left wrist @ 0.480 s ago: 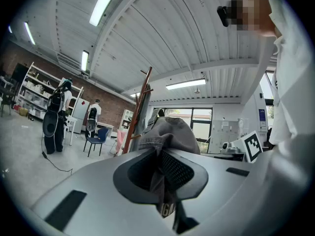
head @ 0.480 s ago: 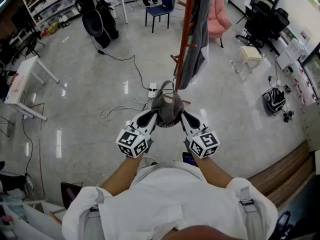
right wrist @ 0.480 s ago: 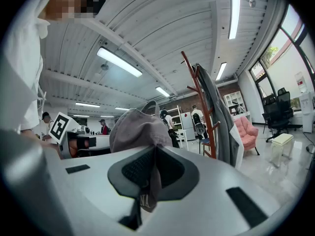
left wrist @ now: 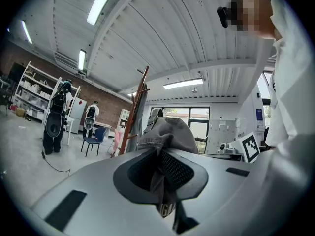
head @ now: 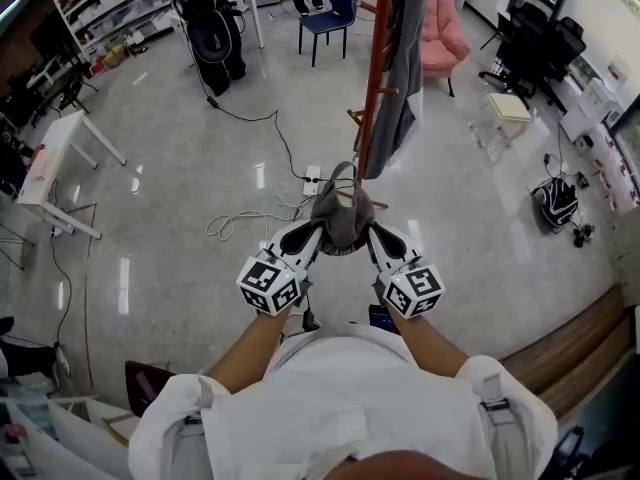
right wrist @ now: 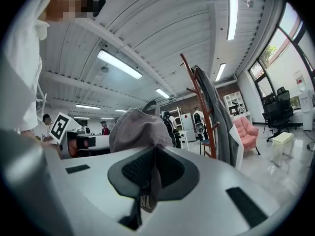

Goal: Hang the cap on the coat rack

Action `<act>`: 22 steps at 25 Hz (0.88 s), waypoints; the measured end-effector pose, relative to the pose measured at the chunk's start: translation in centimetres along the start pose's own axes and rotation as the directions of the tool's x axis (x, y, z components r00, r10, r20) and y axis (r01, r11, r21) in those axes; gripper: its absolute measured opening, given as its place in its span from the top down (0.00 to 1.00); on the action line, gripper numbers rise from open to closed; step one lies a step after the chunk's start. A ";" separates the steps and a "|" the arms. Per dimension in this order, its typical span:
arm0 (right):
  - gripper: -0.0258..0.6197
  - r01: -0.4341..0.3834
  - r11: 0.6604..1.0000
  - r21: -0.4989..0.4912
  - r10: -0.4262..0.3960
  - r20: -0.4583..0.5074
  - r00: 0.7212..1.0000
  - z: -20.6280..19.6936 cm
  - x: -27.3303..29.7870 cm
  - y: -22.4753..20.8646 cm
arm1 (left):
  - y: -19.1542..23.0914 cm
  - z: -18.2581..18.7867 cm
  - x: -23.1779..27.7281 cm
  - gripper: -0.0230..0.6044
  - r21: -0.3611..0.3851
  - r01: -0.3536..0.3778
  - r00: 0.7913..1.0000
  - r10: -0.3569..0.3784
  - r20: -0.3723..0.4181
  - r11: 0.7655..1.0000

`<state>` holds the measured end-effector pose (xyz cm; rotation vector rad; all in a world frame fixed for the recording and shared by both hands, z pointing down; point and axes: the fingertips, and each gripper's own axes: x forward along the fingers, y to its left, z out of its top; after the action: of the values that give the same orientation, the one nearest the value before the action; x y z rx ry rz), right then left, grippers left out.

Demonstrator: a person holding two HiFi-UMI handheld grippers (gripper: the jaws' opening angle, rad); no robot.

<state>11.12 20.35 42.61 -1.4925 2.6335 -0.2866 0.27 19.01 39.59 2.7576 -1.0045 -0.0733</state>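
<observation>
Jointly held: cap in front of the rack

Both grippers grip the grey cap [head: 341, 218] in front of the person's chest, above the floor [head: 180, 168]. The left gripper [head: 308, 232] pinches the cap's left edge. Its own view shows its jaws closed on a fold of the fabric, with the crown bulging above them. The right gripper [head: 374, 234] pinches the opposite edge the same way, its jaws closed on cloth that hangs down between them. The cap's strap loop stands up at the far side, toward the rack [head: 376, 58].

The rack is a red-brown pole with short pegs, standing just beyond the cap in the head view. A grey coat [head: 405, 68] hangs on its right side. The cap does not touch the rack. A white cable [head: 235, 223] lies on the floor to the left, and a pink chair [head: 443, 28] stands behind the rack.
</observation>
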 end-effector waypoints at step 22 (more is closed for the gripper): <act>0.91 0.074 0.997 0.019 -0.075 0.040 0.996 -0.8 2.8 2.8 | 4.7 0.3 -3.3 0.89 -0.037 0.042 0.998 -0.040 0.038 0.998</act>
<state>7.19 19.39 42.79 -1.5765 2.5413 -0.2812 -5.26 17.62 40.24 2.7525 -0.9459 -0.1483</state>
